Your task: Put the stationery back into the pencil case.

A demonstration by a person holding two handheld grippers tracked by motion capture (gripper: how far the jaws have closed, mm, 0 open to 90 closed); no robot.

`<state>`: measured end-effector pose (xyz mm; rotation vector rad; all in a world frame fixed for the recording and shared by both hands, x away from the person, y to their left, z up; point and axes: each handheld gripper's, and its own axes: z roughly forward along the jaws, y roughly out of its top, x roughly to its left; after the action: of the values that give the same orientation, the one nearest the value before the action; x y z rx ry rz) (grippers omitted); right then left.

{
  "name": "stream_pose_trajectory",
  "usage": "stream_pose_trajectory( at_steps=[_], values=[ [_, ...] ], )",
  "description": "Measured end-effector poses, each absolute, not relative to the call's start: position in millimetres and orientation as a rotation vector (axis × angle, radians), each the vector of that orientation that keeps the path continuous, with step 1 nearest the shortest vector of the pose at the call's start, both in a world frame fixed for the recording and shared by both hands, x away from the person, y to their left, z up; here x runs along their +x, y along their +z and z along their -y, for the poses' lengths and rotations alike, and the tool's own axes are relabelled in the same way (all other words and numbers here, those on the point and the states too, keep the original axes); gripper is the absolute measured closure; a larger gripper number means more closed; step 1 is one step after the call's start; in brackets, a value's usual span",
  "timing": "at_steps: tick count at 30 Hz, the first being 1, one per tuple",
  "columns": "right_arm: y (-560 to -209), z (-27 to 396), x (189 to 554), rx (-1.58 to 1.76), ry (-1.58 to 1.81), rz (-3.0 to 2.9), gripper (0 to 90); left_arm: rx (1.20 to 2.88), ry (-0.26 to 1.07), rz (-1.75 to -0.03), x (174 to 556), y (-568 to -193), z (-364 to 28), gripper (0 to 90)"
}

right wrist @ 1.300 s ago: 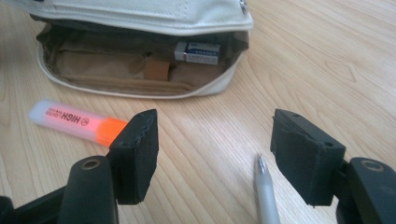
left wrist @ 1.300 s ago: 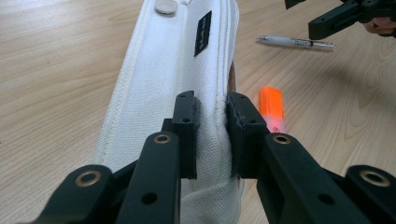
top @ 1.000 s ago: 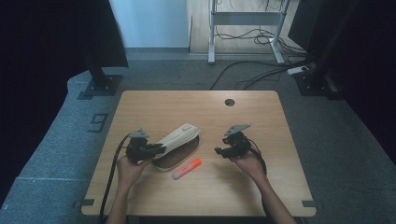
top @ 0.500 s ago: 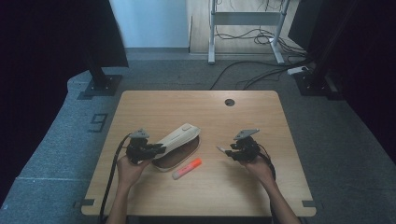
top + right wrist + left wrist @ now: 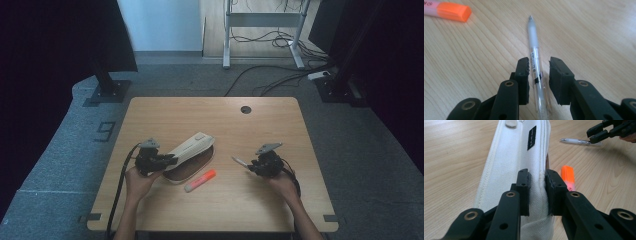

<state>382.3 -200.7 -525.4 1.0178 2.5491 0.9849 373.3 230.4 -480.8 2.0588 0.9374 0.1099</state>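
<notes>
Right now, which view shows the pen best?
The right gripper view: the pen lies lengthwise between the right gripper's jaws, pads not yet touching. The high view shows it as a sliver; the left gripper view shows it far off.

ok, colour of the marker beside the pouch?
Orange cap, pinkish body: the marker shows best in the right gripper view.

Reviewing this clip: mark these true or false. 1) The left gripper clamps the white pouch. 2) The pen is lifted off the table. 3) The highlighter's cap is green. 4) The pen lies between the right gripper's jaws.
1) The left gripper clamps the white pouch: true.
2) The pen is lifted off the table: false, it lies flat on the wood.
3) The highlighter has a green cap: false, it is orange.
4) The pen lies between the jaws of the right gripper: true; they have just been closing, with gaps left at both pads.
</notes>
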Motion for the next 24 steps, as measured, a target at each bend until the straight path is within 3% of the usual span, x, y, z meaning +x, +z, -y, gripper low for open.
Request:
stream_pose_trajectory(
  at_steps=[24],
  values=[
    [-538,201,379,1.032,0.983,-2.538,76.1,2.054,0.098,-0.940,374,-482,-231,74.6]
  ],
)
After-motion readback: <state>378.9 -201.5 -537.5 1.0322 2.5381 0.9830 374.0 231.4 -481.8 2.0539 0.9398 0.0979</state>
